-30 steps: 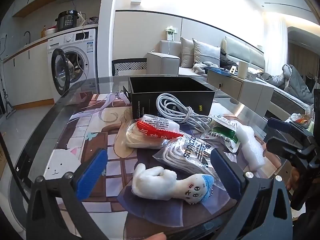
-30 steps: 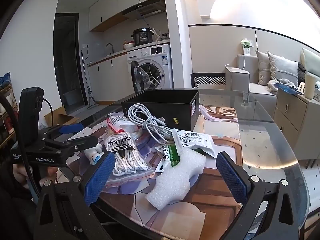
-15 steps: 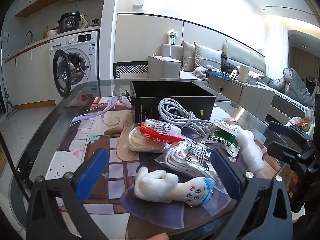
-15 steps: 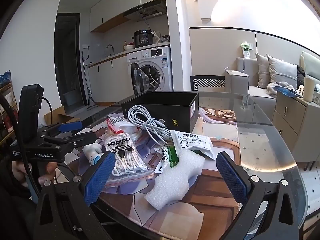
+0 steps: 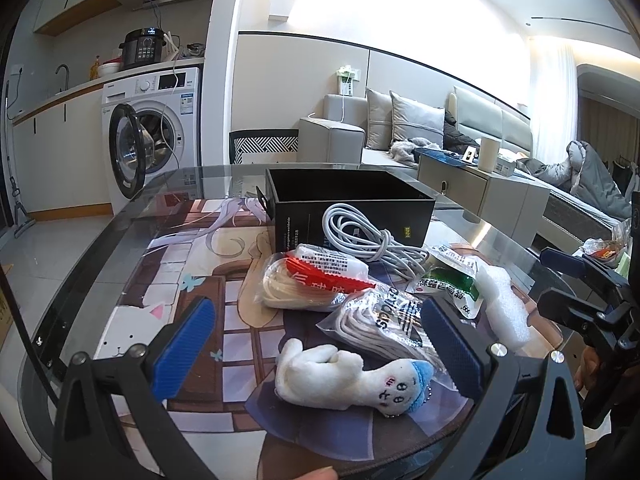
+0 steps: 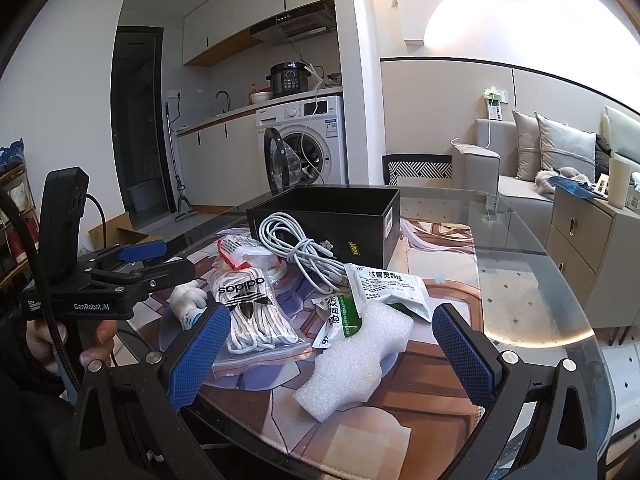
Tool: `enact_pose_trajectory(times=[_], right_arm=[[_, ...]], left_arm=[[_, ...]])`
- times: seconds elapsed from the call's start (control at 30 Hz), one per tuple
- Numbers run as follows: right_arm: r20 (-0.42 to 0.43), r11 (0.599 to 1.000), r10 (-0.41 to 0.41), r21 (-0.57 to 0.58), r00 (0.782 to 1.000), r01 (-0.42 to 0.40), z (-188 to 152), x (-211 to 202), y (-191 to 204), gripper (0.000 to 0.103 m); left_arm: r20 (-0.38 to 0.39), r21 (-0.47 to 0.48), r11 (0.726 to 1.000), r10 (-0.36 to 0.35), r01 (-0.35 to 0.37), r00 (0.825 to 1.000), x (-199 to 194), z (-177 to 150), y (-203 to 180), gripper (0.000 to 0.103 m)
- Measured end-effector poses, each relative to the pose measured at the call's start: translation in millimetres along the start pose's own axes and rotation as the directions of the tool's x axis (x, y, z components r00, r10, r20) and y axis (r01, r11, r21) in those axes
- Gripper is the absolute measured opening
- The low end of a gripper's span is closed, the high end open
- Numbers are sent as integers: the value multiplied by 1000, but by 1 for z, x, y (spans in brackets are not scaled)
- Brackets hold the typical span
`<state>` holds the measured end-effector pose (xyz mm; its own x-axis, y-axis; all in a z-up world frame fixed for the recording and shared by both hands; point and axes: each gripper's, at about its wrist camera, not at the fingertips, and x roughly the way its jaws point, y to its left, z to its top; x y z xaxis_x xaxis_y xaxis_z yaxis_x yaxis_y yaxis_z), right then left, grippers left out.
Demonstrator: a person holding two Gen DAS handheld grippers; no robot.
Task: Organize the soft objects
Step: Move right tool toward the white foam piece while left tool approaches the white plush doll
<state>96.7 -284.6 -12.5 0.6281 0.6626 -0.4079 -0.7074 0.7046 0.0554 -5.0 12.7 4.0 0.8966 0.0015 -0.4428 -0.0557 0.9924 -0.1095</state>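
Observation:
A white plush toy with a blue cap lies at the table's near edge, between the open jaws of my left gripper. Behind it lie a bag of white adidas socks, a red-and-white packet, a coiled white cable, a green-and-white medicine packet and a white foam piece. An open black box stands behind them. My right gripper is open and empty, with the foam piece between its jaws. The socks and the box also show in the right wrist view.
The round glass table carries a cartoon-print mat. A washing machine with its door open stands beyond the table on the left. A sofa and a low cabinet stand on the right.
Both grippers have risen and drawn back a little, so the objects sit lower in both views. Nothing on the table has moved. Both grippers stay open.

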Motion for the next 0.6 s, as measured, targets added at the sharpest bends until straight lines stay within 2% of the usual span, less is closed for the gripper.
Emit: enact_pose_trajectory(times=[0.6], right_arm=[[-14,1000,-17,-3,1000,17,-3,3,-2,103]], left_arm=[[3,7,1000,7,-7,1000,4,-2,-1,103]])
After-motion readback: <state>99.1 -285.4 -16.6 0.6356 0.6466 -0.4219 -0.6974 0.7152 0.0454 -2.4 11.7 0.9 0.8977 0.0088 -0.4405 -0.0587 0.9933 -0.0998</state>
